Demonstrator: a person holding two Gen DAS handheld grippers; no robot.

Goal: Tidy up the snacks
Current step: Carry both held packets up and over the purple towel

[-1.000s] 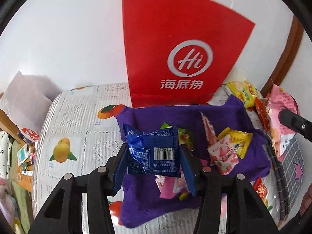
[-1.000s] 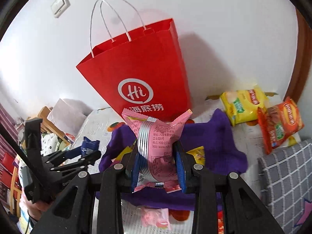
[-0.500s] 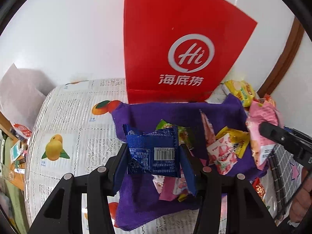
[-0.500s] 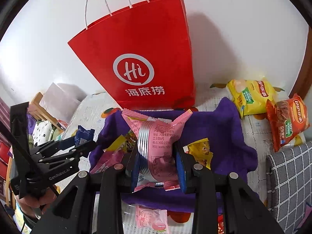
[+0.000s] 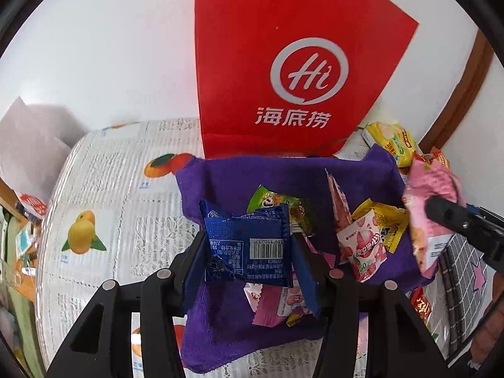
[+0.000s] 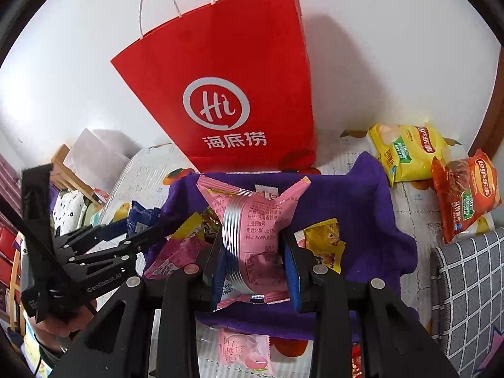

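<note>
My left gripper (image 5: 249, 249) is shut on a blue snack packet (image 5: 249, 245) and holds it above the left part of a purple cloth (image 5: 220, 182). My right gripper (image 6: 255, 252) is shut on a pink snack packet (image 6: 252, 217) above the same cloth (image 6: 371, 214). Several small snack packets lie on the cloth, among them a strawberry sachet (image 5: 363, 249) and a yellow one (image 6: 324, 239). A red paper bag (image 5: 283, 47) stands upright behind the cloth, also in the right wrist view (image 6: 239, 78). The right gripper with the pink packet (image 5: 431, 189) shows at the right edge of the left wrist view.
A yellow chip bag (image 6: 406, 151) and an orange chip bag (image 6: 466, 195) lie at the back right. A grey checked cloth (image 6: 466, 283) is at the right. A pink candy packet (image 6: 245, 349) lies on the fruit-print tablecloth (image 5: 110, 189) in front of the purple cloth.
Both grippers have moved closer to the red bag and toward each other, each still holding its packet. The right gripper has come further into the left wrist view.
</note>
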